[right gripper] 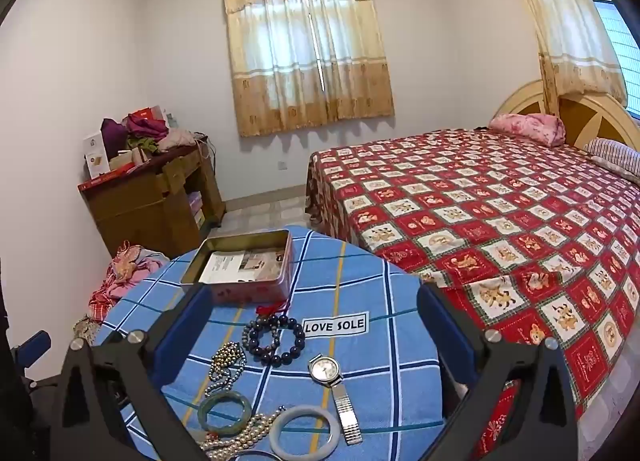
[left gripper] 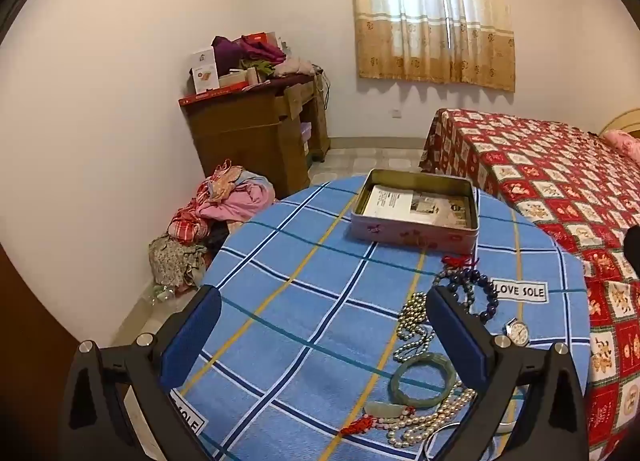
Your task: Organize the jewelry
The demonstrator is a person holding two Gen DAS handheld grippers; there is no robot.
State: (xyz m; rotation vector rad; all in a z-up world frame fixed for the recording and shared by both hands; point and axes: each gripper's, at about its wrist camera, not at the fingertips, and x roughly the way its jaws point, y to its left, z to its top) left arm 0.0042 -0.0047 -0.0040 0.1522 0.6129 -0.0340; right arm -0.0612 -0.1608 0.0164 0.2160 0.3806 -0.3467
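Right wrist view: we see the right gripper (right gripper: pixel 314 305) spread wide, holding nothing, above the watch (right gripper: pixel 334 385), whose strap runs toward us. The tin (right gripper: pixel 256 261) sits beyond. Left gripper (left gripper: pixel 322 311) also spread, jewelry off to its right. Only the left view hides the watch strap.

Your table (right gripper: pixel 360 273), low in the frame, under a blue checked cloth (right gripper: pixel 400 381).
On it: tin (right gripper: pixel 256 285), bead bracelet (right gripper: pixel 273 339), watch (right gripper: pixel 325 368), bangles (right gripper: pixel 225 413), pearls (right gripper: pixel 240 437).
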